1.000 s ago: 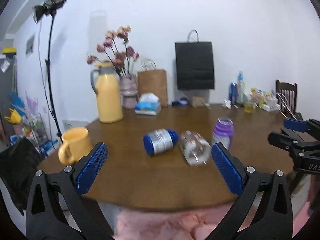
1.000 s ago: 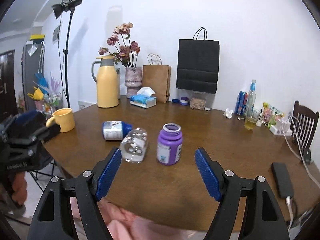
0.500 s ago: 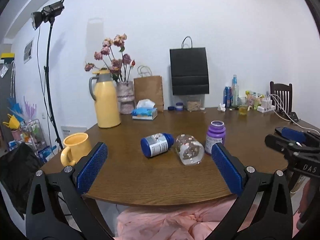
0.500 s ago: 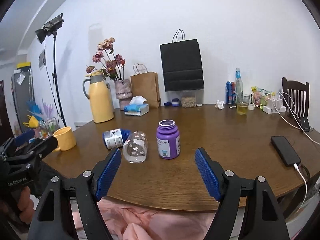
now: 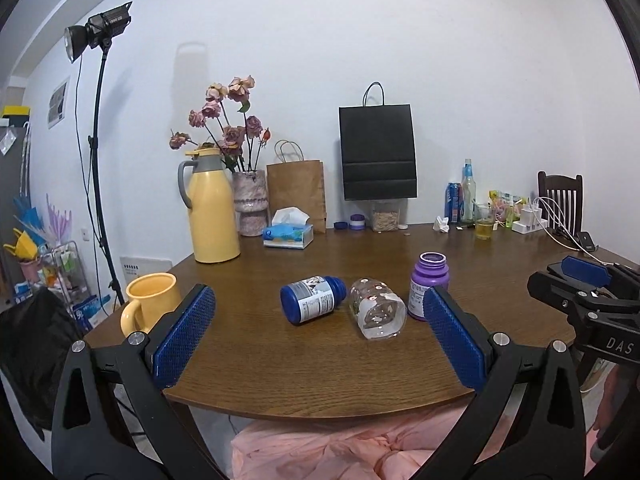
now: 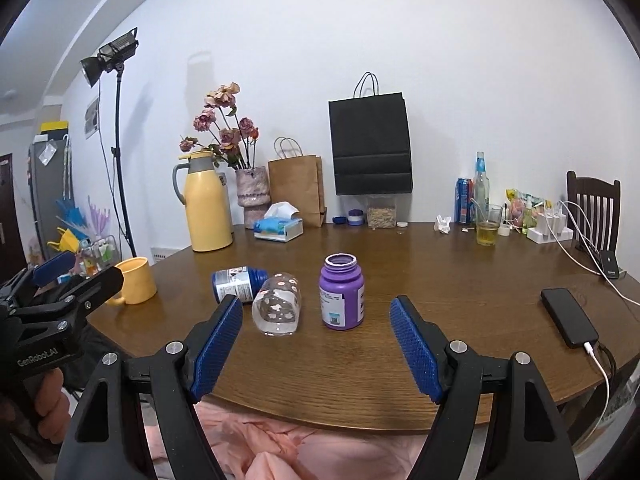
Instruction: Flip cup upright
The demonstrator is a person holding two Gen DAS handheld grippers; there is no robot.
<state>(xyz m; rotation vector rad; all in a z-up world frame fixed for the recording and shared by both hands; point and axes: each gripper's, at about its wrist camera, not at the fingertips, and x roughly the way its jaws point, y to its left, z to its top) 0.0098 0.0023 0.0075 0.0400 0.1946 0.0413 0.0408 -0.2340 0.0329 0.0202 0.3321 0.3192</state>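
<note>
A clear glass cup with a flower print (image 5: 376, 314) lies on its side on the brown table (image 5: 320, 372), open mouth toward me; it also shows in the right wrist view (image 6: 278, 309). My left gripper (image 5: 318, 338) is open and empty, held back at the table's near edge, short of the cup. My right gripper (image 6: 316, 342) is open and empty, also at the near edge, with the cup just left of its centre line. Each gripper shows in the other's view, the right one (image 5: 580, 292) and the left one (image 6: 60, 292).
A blue bottle (image 5: 312, 304) lies on its side left of the cup. A purple jar (image 6: 341, 297) stands upright right of it. A yellow mug (image 5: 150, 308), yellow jug (image 5: 210, 208), vase, bags, tissue box stand around. A phone (image 6: 568, 322) lies at right.
Both grippers have drawn back and levelled, so more of the table's near edge and the pink cloth below show. The cup and bottles have not moved.
</note>
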